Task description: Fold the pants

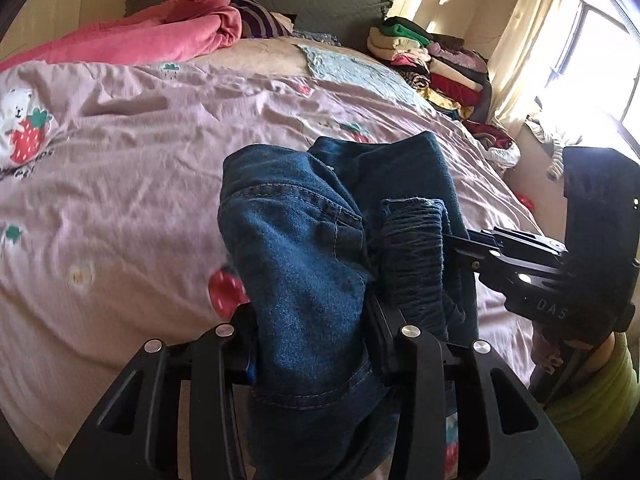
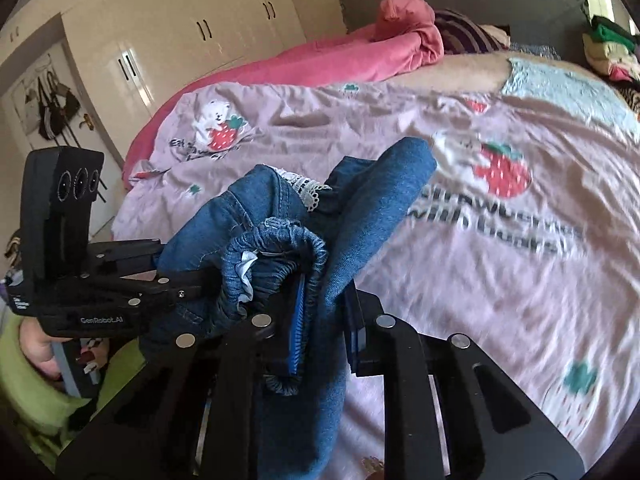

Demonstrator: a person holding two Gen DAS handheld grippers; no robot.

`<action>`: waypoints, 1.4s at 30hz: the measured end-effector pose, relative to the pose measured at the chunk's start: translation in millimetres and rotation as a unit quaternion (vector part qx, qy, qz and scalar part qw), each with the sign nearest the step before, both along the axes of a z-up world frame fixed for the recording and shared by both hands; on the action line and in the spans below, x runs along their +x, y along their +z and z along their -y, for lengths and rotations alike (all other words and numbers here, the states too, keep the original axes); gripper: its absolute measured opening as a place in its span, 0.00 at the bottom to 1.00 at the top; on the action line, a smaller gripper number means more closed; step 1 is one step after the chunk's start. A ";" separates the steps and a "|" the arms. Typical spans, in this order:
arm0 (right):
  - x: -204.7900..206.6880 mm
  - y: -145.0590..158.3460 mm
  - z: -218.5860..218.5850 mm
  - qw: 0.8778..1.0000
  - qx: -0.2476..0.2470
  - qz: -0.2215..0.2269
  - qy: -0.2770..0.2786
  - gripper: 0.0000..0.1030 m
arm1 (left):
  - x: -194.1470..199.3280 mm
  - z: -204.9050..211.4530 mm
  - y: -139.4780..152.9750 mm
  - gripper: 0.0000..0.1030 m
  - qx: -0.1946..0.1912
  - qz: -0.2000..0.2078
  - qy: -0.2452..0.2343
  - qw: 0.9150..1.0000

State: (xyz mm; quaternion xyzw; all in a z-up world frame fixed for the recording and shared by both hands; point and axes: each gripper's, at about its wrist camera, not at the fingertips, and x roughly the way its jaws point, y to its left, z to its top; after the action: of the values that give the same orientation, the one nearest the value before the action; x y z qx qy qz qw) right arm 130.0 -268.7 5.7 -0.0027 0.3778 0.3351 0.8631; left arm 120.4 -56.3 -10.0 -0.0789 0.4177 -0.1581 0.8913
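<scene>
Small blue denim pants (image 1: 304, 248) hang bunched above the bed, held from both sides. My left gripper (image 1: 316, 332) is shut on a thick wad of the denim, which fills the gap between its fingers. In the right wrist view the same pants (image 2: 280, 248) show their gathered elastic waistband (image 2: 288, 256) and a strip of white lace trim (image 2: 306, 190). My right gripper (image 2: 324, 328) is shut on a thin fold beside the waistband. Each gripper appears in the other's view, the right one (image 1: 472, 246) and the left one (image 2: 188, 284) clamped on the cloth.
Below lies a bed with a pink strawberry-print cover (image 1: 140, 168). A pink quilt (image 1: 168, 28) is heaped at the headboard. Folded clothes (image 1: 432, 64) are stacked at the bed's far right by a bright window. White wardrobes (image 2: 180, 32) stand to the left. A green sleeve (image 2: 44, 412) is near.
</scene>
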 end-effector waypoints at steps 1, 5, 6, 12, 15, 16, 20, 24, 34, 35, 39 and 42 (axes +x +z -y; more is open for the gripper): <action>5.9 0.9 -2.0 1.000 -0.002 0.002 0.000 0.11 | 4.4 -0.4 0.7 0.37 0.001 0.001 0.001 1.000; 21.8 2.8 -6.8 1.000 -0.005 0.009 -0.002 0.11 | 22.3 -3.9 4.0 0.37 0.004 0.005 0.012 1.000; 25.9 3.0 -8.4 1.000 -0.006 0.009 -0.002 0.11 | 26.2 -4.9 4.0 0.37 0.004 0.005 0.014 1.000; 41.9 -10.2 -16.0 1.000 -0.026 0.001 -0.009 0.11 | 38.3 -8.8 -6.8 0.37 0.005 -0.003 0.023 1.000; 46.1 -20.6 -11.9 0.999 -0.029 -0.013 -0.021 0.11 | 39.5 -10.6 -13.4 0.40 0.004 -0.009 0.025 1.000; 47.2 -24.2 -9.3 0.999 -0.029 -0.017 -0.027 0.11 | 40.0 -11.8 -15.9 0.41 0.003 -0.012 0.025 1.000; 48.2 -33.9 -0.9 0.998 -0.028 -0.029 -0.044 0.13 | 40.9 -16.0 -22.8 0.47 0.006 -0.015 0.028 0.999; 49.0 -42.7 7.2 0.996 -0.040 -0.041 -0.064 0.20 | 40.1 -20.1 -31.5 0.50 0.007 -0.022 0.034 0.999; 54.3 -67.1 14.2 0.989 -0.081 -0.067 -0.102 0.39 | 43.3 -28.7 -54.8 0.66 -0.003 -0.041 0.043 0.998; 53.8 -66.7 13.8 0.989 -0.083 -0.066 -0.103 0.39 | 43.5 -29.1 -55.3 0.66 -0.005 -0.041 0.044 0.998; 50.7 -61.8 14.4 0.988 -0.084 -0.063 -0.110 0.44 | 41.7 -28.2 -53.5 0.66 -0.003 -0.036 0.045 0.998; 44.0 -54.4 16.6 0.988 -0.085 -0.050 -0.116 0.48 | 37.1 -28.9 -51.0 0.66 -0.001 -0.032 0.050 0.998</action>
State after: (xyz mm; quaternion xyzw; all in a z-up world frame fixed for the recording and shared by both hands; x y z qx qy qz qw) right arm 174.0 -285.4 -48.7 -0.0147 0.4455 0.1988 0.8728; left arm 157.4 -27.4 -61.0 -0.1058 0.4410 -0.1116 0.8842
